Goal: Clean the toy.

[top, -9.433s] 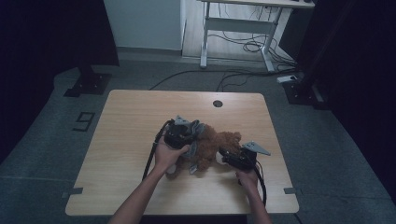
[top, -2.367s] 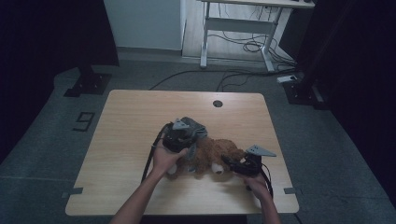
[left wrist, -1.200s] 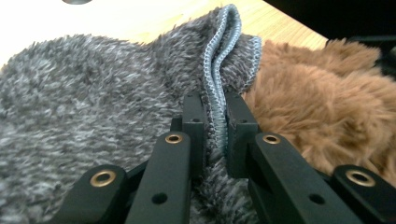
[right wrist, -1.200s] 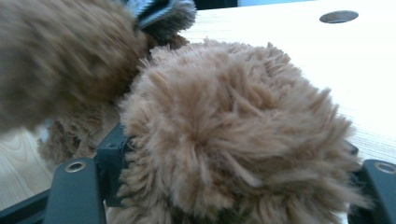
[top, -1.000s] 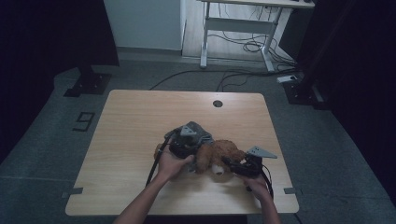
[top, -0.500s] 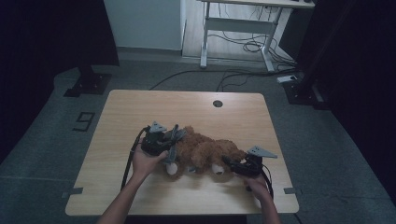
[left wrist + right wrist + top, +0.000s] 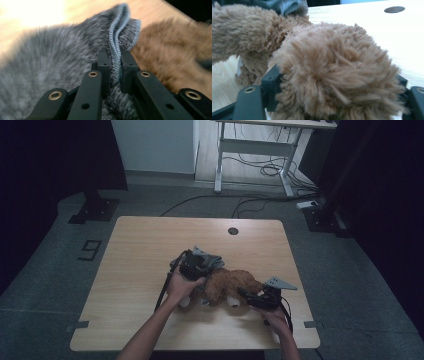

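A brown plush toy (image 7: 234,283) lies on the wooden table (image 7: 145,237) with a grey fuzzy cloth (image 7: 208,259) at its far left end. My left gripper (image 7: 194,268) sits at that end. In the left gripper view its jaws (image 7: 115,56) are shut on the stitched hem of the grey cloth (image 7: 50,60), with brown fur (image 7: 172,50) to the right. My right gripper (image 7: 248,296) holds the toy's near right end. In the right gripper view its jaws (image 7: 337,83) clamp a thick tuft of brown plush (image 7: 332,60). The grey cloth (image 7: 287,6) shows behind it.
A round cable hole (image 7: 232,231) lies in the table's far side, also seen as the hole (image 7: 394,9). Beyond the table stand a white desk frame (image 7: 252,150) and floor cables (image 7: 260,170). A black stand base (image 7: 95,210) rests on the floor at the left.
My left gripper has moved right and slightly away from me, back against the toy, carrying the grey cloth with it. The right gripper has stayed where it was on the plush.
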Demonstrator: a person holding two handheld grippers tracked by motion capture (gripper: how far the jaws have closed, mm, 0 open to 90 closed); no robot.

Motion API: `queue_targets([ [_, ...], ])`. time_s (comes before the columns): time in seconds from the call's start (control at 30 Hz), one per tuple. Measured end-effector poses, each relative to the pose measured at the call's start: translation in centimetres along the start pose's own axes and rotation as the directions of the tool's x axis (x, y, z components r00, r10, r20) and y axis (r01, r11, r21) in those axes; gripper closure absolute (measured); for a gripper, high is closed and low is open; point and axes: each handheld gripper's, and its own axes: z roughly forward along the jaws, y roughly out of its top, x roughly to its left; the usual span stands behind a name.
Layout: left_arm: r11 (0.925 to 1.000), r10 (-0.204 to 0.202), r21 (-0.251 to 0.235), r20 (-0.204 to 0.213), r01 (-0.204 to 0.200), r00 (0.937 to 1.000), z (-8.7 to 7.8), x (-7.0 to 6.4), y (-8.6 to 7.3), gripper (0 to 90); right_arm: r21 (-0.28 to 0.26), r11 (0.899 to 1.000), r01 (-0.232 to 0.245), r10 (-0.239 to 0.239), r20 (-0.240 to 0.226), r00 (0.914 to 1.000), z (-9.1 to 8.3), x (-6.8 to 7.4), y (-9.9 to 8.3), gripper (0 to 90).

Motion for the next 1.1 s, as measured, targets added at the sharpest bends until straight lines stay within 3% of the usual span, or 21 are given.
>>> queue_targets([
  [0.03,0.9995,-0.025,-0.018,0.027,0.026,0.9993,-0.6,0.2,-0.6,81.1,0.004,1.000,-0.007,0.007,-0.011,0.9999,-0.2,0.1,0.3,19.8],
  [0.23,0.9992,-0.006,-0.039,0.017,0.006,0.9998,-1.3,-0.2,-1.8,81.5,0.004,1.000,-0.001,0.001,-0.027,0.9996,-1.3,0.9,1.8,16.5],
  [0.37,0.9983,-0.002,-0.058,0.016,0.003,0.9999,-1.7,-0.6,-2.6,81.5,-0.032,0.999,-0.026,0.024,-0.045,0.9987,-1.8,0.9,2.6,15.8],
  [0.47,0.9972,0.000,-0.074,0.016,0.001,0.9999,-2.0,-0.8,-3.1,81.4,-0.042,0.999,-0.028,0.027,-0.032,0.9991,-1.7,0.9,3.0,14.7],
  [0.53,0.9961,-0.001,-0.088,0.019,0.003,0.9998,-2.2,-0.9,-3.5,81.5,-0.020,1.000,-0.025,0.024,-0.011,0.9996,-1.3,1.0,3.4,13.8],
  [0.57,0.9947,0.000,-0.103,0.027,0.003,0.9996,-2.6,-1.1,-4.1,81.4,0.036,0.999,-0.008,0.008,0.002,1.0000,-0.8,1.0,3.5,12.3],
  [0.67,0.9935,0.005,-0.114,0.045,0.000,0.9990,-3.2,-1.4,-5.0,81.4,0.111,0.994,-0.005,0.006,-0.014,0.9999,-0.4,1.1,3.1,6.9],
  [0.8,0.9932,0.015,-0.116,0.061,-0.008,0.9980,-3.8,-1.6,-5.8,81.3,0.159,0.987,-0.026,0.030,-0.023,0.9993,-0.1,0.9,2.2,1.5],
  [0.83,0.9930,0.016,-0.118,0.068,-0.008,0.9976,-4.2,-1.6,-6.5,81.3,0.188,0.981,-0.052,0.062,-0.045,0.9971,0.2,0.9,1.5,0.0],
  [1.0,0.9926,0.004,-0.121,0.085,0.006,0.9964,-4.8,-1.5,-7.6,81.3,0.224,0.973,-0.054,0.074,-0.082,0.9939,0.6,1.4,0.6,0.1],
  [1.1,0.9900,-0.006,-0.140,0.072,0.016,0.9974,-4.9,-1.2,-8.0,81.3,0.239,0.971,-0.025,0.047,-0.085,0.9953,1.1,2.1,0.4,13.1],
])
